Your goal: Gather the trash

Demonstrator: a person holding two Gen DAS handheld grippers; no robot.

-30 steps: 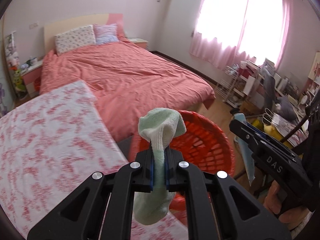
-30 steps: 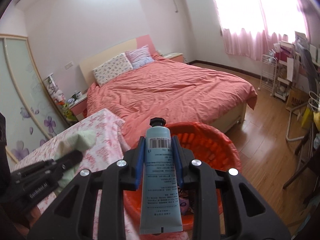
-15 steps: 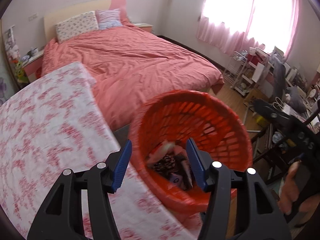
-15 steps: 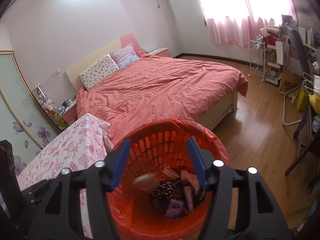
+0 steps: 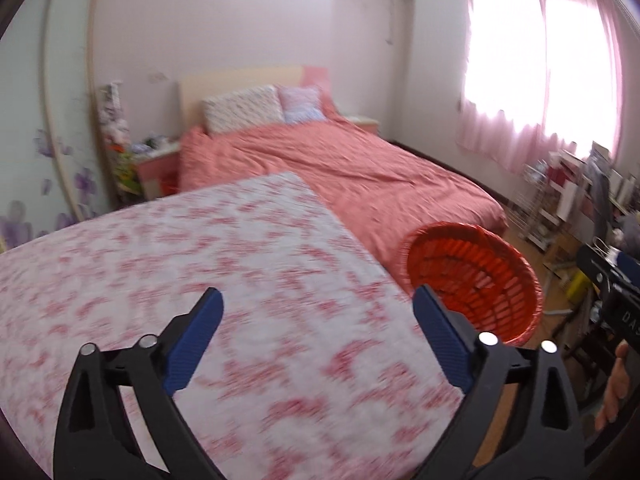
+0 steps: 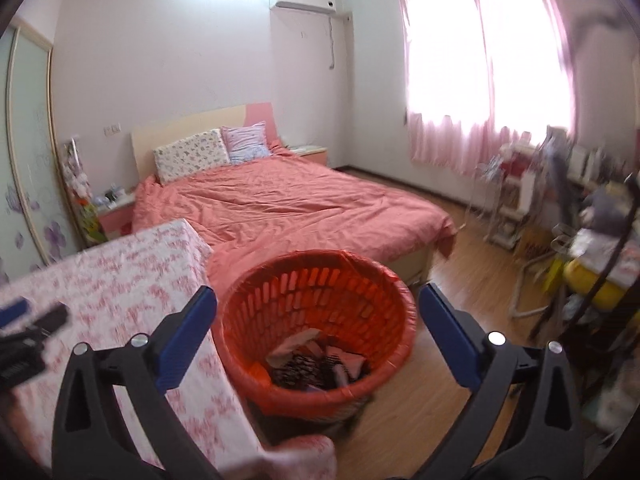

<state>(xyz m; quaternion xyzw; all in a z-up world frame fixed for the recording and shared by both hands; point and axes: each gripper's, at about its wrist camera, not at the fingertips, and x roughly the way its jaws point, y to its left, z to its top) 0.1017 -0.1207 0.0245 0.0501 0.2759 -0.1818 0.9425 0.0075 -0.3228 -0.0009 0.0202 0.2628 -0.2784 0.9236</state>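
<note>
An orange slatted basket (image 6: 320, 320) stands on the wooden floor beside the table; several pieces of trash (image 6: 316, 364) lie in its bottom. It also shows in the left wrist view (image 5: 472, 280), to the right of the table. My left gripper (image 5: 318, 316) is open and empty above the pink-flowered tablecloth (image 5: 200, 280). My right gripper (image 6: 318, 312) is open and empty, above and in front of the basket. The left gripper's tip (image 6: 24, 332) shows at the left edge of the right wrist view.
A bed with a salmon cover (image 6: 288, 204) lies behind the basket and table. A cluttered desk and racks (image 6: 580, 240) stand at the right under the pink curtains. A nightstand (image 5: 156, 168) stands left of the bed. Wooden floor (image 6: 460, 280) lies right of the basket.
A second ago the left gripper held a pale green sock and the right a blue tube. Both opened over the basket and dropped them in. Both have since pulled back and up.
</note>
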